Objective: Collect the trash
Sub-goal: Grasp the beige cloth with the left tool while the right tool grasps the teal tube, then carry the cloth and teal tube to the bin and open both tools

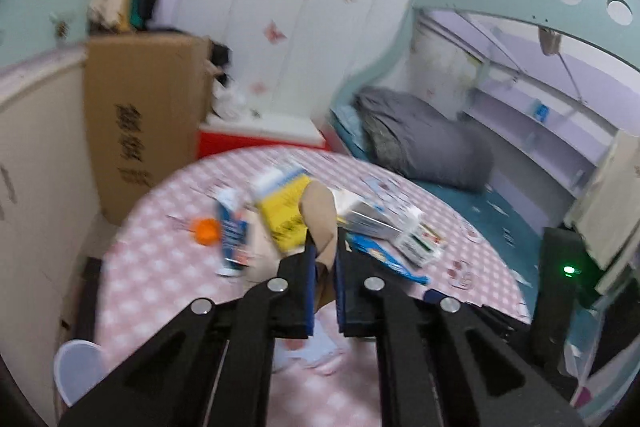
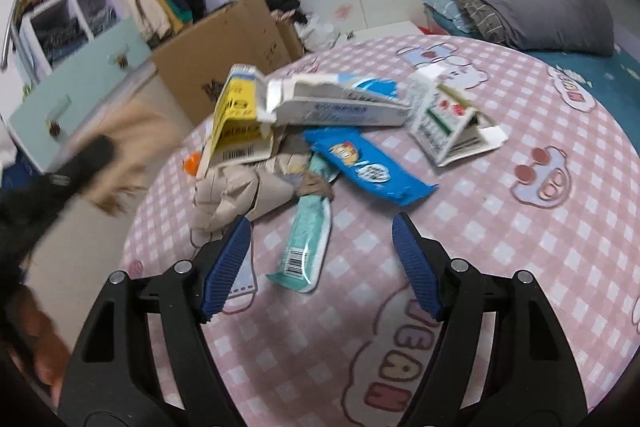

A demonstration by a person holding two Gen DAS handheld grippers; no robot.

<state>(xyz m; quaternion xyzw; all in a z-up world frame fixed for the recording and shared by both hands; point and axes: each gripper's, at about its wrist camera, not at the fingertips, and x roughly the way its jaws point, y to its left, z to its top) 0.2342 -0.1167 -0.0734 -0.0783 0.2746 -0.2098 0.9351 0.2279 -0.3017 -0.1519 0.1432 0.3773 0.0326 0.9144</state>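
Left gripper (image 1: 325, 259) is clamped narrow on a flat piece of brown paper (image 1: 320, 215); the paper rises past the fingertips toward 12 o'clock in the left wrist view, lifted off the table (image 1: 160, 291). Right gripper (image 2: 322, 259) stands wide with nothing between its fingers, hovering over the pink checked cloth. The rest of the trash lies on the table in a loose pile at 11 to 1 o'clock from the right gripper: crumpled brown wrapping (image 2: 232, 191) nearest the left finger, blue snack wrapper (image 2: 368, 167) beyond, torn yellow carton (image 2: 236, 119) and white cartons (image 2: 340, 103) further back. Teal wrapper (image 2: 306, 243) is closest: its long axis runs roughly 12 to 6, its near end lying between the open fingers. Judgement: right hand is the free one and nearer; teal wrapper suits a straight-ahead pinch across its short width.
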